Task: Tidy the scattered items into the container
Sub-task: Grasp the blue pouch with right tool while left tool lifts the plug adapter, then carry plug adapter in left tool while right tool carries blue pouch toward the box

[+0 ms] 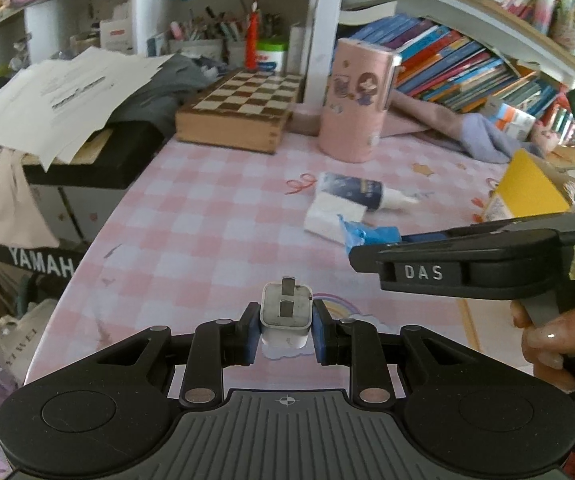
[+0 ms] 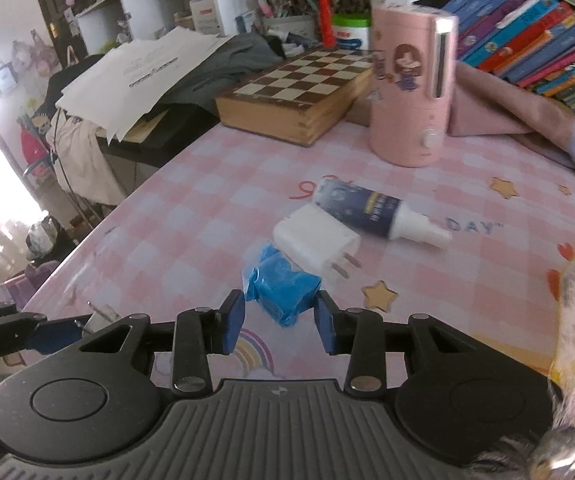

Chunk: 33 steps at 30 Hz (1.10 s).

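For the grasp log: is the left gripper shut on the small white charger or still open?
Shut on it: the left gripper has both blue pads pressed against the small white charger, prongs pointing up.

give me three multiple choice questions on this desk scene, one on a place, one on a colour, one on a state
1. Where is the chessboard box?
A. left of the pink container
B. on the bookshelf
C. on the floor

2. What colour is the packet in front of the right hand-held gripper?
A. red
B. blue
C. green

3. What is the left hand-held gripper doing?
A. open and free
B. shut on nothing
C. shut on a small white charger

Answers: 1 A, it sits on the desk left of the container. 2 B, the wrapper is blue. 3 C, both pads press the charger's sides.
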### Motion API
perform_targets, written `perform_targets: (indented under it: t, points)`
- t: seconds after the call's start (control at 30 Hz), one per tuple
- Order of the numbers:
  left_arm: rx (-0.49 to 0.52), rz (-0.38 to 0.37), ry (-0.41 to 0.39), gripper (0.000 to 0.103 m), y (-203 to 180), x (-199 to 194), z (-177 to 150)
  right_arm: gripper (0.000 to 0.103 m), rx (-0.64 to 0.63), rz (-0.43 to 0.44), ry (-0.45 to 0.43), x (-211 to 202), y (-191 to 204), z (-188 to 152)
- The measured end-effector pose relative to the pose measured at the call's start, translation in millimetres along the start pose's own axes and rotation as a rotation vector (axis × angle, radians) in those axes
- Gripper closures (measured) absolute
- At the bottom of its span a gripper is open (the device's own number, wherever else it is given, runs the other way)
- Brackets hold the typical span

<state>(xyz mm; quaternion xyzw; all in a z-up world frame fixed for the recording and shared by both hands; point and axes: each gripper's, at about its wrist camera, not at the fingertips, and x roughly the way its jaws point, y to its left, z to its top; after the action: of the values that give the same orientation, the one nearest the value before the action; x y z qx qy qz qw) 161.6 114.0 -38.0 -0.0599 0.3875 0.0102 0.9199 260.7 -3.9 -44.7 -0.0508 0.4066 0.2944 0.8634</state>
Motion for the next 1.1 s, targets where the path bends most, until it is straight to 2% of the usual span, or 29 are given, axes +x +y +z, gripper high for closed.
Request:
perform_targets:
  t: [0.5,0.77,1.1]
  points:
    - [0.072,-0.067,-0.068,0.078,-31,-39,-10,0.067,0.095,-0.076,-0.071,-68,-21,-31]
    - [0.097,-0.103,-0.092,0.078,-42,-72,-27,0.067,0.119,-0.090,-0.113,-107,-15,-53]
    - [0.135,-0.165,-0.109,0.078,-54,-109,-57,0.068,0.148,-0.115,-0.163,-165,4,-99]
